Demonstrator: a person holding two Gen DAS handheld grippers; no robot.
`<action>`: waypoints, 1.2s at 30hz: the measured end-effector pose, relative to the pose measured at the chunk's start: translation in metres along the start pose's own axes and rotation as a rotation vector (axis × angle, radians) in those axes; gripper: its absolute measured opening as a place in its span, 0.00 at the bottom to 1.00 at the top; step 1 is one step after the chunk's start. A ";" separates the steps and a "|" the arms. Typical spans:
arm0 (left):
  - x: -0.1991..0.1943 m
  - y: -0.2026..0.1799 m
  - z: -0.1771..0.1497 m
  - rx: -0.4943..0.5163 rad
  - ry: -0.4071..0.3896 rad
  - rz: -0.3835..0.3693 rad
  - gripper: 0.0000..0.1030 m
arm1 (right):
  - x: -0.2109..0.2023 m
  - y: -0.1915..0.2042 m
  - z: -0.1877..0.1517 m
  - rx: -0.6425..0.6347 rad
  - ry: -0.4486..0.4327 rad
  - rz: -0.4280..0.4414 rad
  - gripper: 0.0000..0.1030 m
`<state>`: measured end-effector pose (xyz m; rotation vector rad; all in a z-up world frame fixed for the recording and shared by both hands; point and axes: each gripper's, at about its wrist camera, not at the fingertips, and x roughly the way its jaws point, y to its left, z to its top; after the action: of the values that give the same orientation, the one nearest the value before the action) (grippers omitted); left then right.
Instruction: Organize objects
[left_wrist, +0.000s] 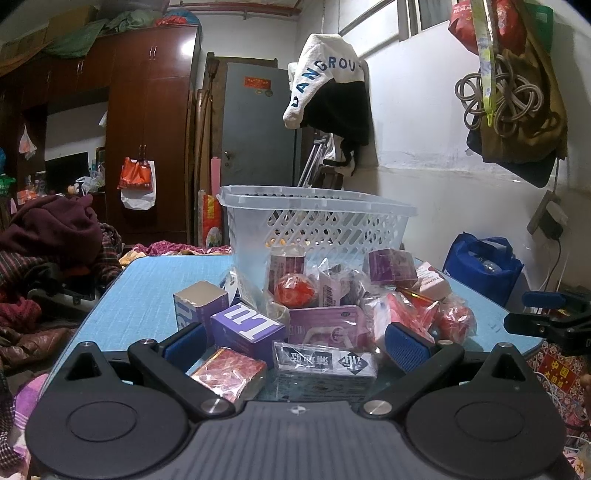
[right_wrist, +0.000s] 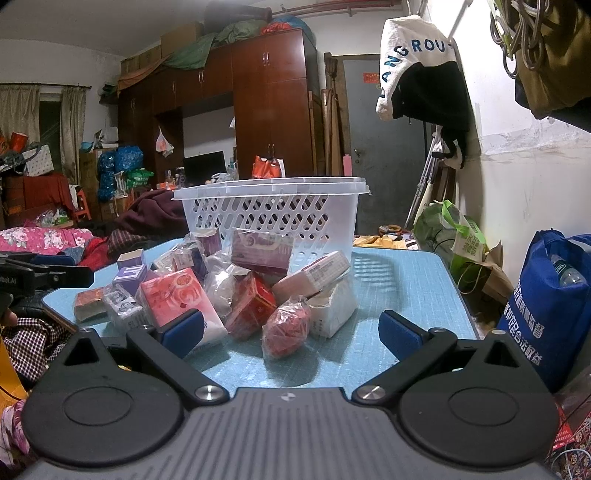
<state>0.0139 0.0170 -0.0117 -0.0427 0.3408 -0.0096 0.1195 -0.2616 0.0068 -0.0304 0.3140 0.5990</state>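
A white plastic basket (left_wrist: 317, 221) stands at the far side of a blue table (left_wrist: 147, 291); it also shows in the right wrist view (right_wrist: 273, 210). A heap of small boxes and wrapped packets lies in front of it. My left gripper (left_wrist: 295, 347) is open and empty, low over a purple box (left_wrist: 247, 326), a red patterned box (left_wrist: 229, 373) and a clear-wrapped box (left_wrist: 325, 363). My right gripper (right_wrist: 291, 332) is open and empty, just before a red netted ball (right_wrist: 286, 326), a red box (right_wrist: 251, 308) and a pink box (right_wrist: 177, 299).
The right gripper's tip (left_wrist: 543, 321) shows at the table's right edge, and the left gripper's tip (right_wrist: 44, 273) at its left edge. A blue bag (right_wrist: 546, 306) stands right of the table. Clothes and bedding (left_wrist: 51, 236) lie to the left. A wall (left_wrist: 443, 147) runs close on the right.
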 end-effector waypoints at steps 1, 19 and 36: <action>0.000 0.000 0.000 -0.001 0.000 -0.001 1.00 | 0.000 -0.001 0.000 0.001 -0.001 0.000 1.00; 0.001 0.001 -0.003 -0.004 0.000 -0.002 1.00 | 0.000 -0.001 -0.001 0.000 0.000 0.003 1.00; 0.010 0.046 -0.036 0.119 0.025 0.016 0.96 | 0.039 0.004 -0.018 -0.031 0.049 -0.004 0.86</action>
<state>0.0113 0.0609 -0.0510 0.0779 0.3652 -0.0142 0.1426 -0.2394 -0.0213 -0.0757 0.3518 0.5998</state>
